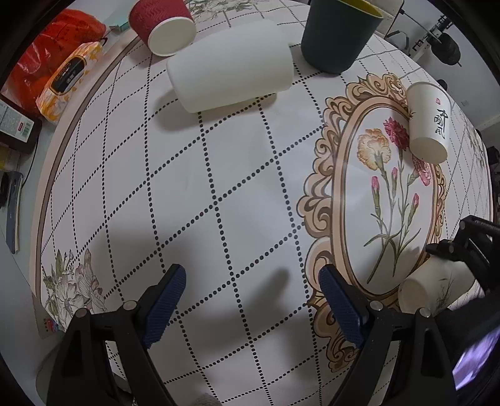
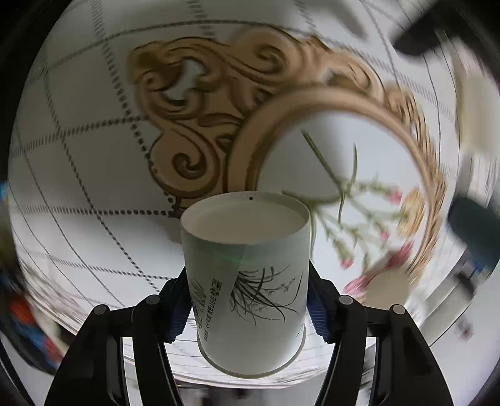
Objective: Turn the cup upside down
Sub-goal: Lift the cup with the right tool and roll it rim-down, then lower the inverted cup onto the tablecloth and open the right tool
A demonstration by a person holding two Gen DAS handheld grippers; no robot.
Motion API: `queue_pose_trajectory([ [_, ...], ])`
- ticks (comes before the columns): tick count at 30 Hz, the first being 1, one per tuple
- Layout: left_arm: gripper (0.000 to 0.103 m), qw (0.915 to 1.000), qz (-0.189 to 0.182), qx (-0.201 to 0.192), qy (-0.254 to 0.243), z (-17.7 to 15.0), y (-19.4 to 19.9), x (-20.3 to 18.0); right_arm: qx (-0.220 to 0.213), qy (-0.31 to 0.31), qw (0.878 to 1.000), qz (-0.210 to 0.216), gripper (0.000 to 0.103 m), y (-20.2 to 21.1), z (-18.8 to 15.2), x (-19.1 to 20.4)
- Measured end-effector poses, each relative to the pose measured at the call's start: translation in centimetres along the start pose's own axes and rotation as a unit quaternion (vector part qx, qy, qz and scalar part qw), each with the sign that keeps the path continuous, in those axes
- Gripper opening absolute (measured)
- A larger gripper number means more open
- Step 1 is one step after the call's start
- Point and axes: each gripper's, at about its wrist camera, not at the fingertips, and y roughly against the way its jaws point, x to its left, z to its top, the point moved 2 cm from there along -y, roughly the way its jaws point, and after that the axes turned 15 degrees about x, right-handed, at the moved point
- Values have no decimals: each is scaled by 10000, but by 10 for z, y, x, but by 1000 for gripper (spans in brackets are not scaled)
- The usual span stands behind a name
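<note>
Matt paper cup [image 2: 247,281] – glossy (vinyl?) tablecloth [image 1: 218,187].

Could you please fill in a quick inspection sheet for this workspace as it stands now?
Surface: white tablecloth with dotted grid and floral medallion.
Job's things: white paper cup with ink grass print, held off the cloth, recessed base facing the camera.
Clutter: red ribbed paper cup, large white cup and small white cup with black script on their sides; dark green cup standing.
Grippers: left gripper open, empty; right gripper shut on the printed cup.
Cables: nothing seen.
Surroundings: orange tissue pack, red plastic bag.
</note>
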Motion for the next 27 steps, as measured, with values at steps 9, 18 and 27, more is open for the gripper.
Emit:
queue_pose_trajectory([
  [9, 88, 9999, 27, -69, -149, -4, 11, -6, 94, -1748, 9608, 2149, 66, 1, -2, -57],
  [18, 88, 9996, 24, -107, -249, -15, 16, -14, -21, -3174, 8667, 3847, 66, -8, -5, -101],
  [27, 88, 9994, 24, -149, -311, -25, 22, -26, 68, -4310, 7779, 4573, 66, -22, -24, -135],
])
